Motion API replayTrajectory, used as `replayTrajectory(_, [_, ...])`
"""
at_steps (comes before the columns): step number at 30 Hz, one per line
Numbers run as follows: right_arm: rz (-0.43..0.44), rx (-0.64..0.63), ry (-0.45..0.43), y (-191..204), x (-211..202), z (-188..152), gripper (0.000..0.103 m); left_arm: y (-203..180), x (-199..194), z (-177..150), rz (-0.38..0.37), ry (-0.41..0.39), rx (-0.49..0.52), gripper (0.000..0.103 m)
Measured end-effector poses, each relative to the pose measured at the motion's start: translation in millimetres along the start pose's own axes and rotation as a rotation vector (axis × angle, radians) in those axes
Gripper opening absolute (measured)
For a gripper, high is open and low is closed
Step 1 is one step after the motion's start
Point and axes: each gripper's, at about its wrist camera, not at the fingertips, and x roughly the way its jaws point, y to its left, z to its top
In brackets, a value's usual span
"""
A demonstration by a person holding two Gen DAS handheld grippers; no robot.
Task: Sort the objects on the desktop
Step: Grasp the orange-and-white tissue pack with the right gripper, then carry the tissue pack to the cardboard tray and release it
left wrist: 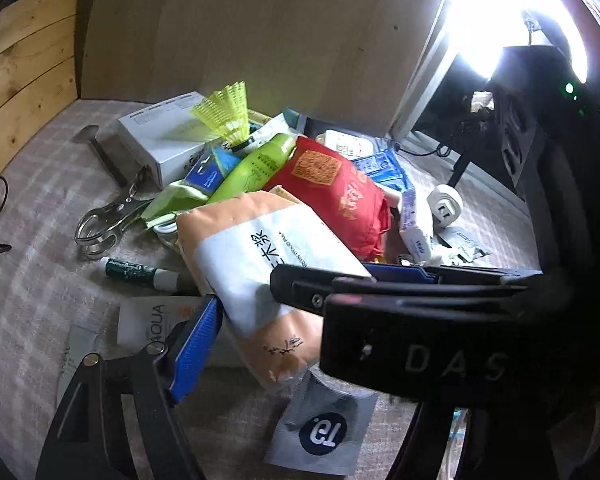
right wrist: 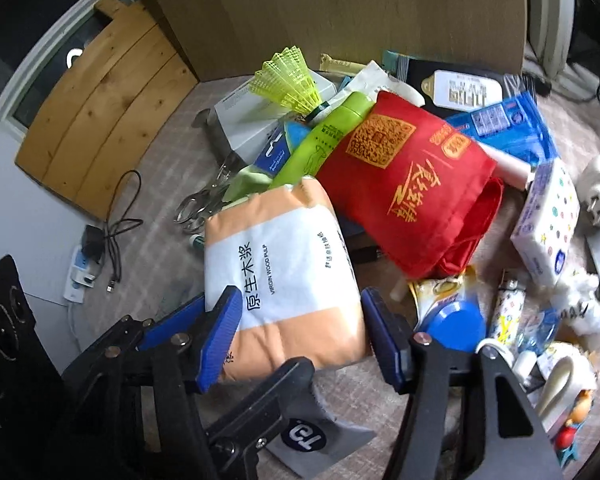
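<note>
Both grippers spread astride tissue pack (right wrist: pixel 284 276), left gripper (left wrist: pixel 300 300), right gripper (right wrist: pixel 300 328); pads not visibly pinching. Soft pack may slip, dragging red bag (right wrist: pixel 416 184) beside it.

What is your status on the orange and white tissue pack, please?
Both grippers' jaws astride orange and white tissue pack. Pads not visibly clamping. Red cloth bag lies alongside.

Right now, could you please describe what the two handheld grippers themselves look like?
Both are black plastic linkage frames with silver pivot screws. The right gripper carries ribbed blue pads on its fingers. The left gripper has the same blue-padded fingers, and pale letters D A S show on a black body in its view.
</note>
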Motion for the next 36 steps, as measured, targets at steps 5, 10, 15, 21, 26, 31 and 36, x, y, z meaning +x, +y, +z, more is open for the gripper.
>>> replayTrajectory(5, [0.001, -0.011, -0.005, 1.0, -10.9, -6.6, 0.056, -7.7, -6.1, -0.2, -0.017, 0.002, 0.009, 0.072])
replayTrajectory(10, [0.012, -0.005, -0.030, -2.8, -28.6, -12.6, 0.053, -22.9, -19.1, -0.7, -0.016, -0.013, 0.048, 0.072])
replayTrajectory(15, [0.017, -0.002, -0.081, -6.3, -61.8, -22.7, 0.053, -50.7, -37.8, 1.8, -0.026, -0.039, 0.102, 0.072])
replayTrajectory(21, [-0.015, 0.027, -0.147, -28.1, -112.9, -46.0, 0.053, -102.2, -52.8, -3.1, -0.074, -0.037, 0.184, 0.072])
replayTrajectory(26, [-0.051, 0.098, -0.209, -65.8, -159.9, -80.4, 0.053, -158.5, -60.7, -15.7, -0.131, -0.028, 0.276, 0.072])
replayTrajectory(31, [-0.114, 0.182, -0.263, -108.7, -210.3, -125.6, 0.053, -225.7, -58.8, -42.6, -0.217, 0.008, 0.368, 0.072])
replayTrajectory(36, [-0.183, 0.266, -0.292, -149.0, -253.4, -169.7, 0.053, -291.4, -53.9, -74.3, -0.305, 0.050, 0.470, 0.072])
